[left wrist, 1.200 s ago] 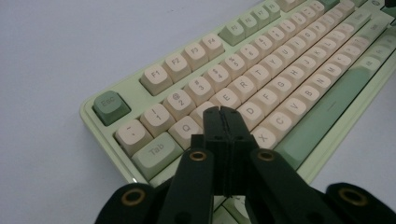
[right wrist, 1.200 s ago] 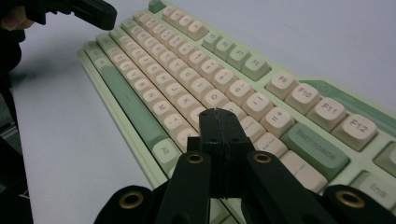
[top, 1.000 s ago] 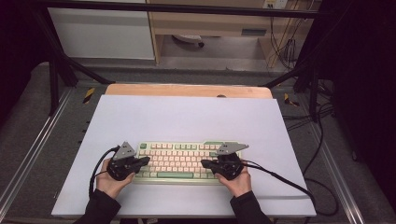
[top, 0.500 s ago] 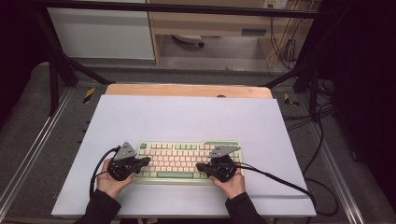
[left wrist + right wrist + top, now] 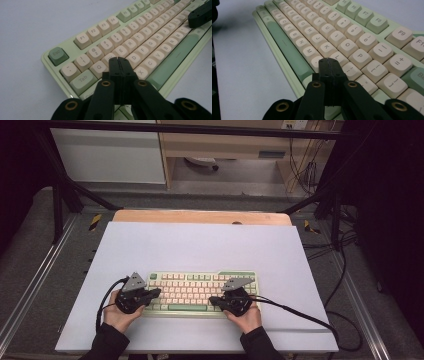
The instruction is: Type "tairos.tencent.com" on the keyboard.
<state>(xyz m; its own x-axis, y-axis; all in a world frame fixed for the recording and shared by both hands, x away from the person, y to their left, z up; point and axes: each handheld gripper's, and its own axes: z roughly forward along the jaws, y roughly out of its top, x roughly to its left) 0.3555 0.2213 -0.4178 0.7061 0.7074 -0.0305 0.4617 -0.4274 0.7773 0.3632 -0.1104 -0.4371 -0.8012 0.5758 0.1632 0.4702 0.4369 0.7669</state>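
Since the earlier frames, the right gripper (image 5: 216, 301) has been shifted toward the left of the high view, from the right end of the keyboard (image 5: 202, 292) to a place over its lower right rows; the left gripper (image 5: 155, 293) has been kept at the keyboard's lower left corner.

Both grippers are seen with their jaws pressed together and nothing pinched between them. In the left gripper view, the left gripper (image 5: 118, 59) is held low over the letter rows, its closed tip just over the keys near Q and the row below, while the right gripper's dark tip (image 5: 200, 15) is seen at the upper right of that frame, over the far keys. In the right gripper view, the right gripper (image 5: 328, 60) is pointed at the keys just below K and L; whether a key is touched cannot be told.

The keyboard, pale green with cream keys and green accent keys, is laid flat in the lower middle of the high view on a white sheet (image 5: 200, 245) that covers the table (image 5: 200, 216), whose wooden edge is seen along the sheet's top. No containers are carried on the sheet.
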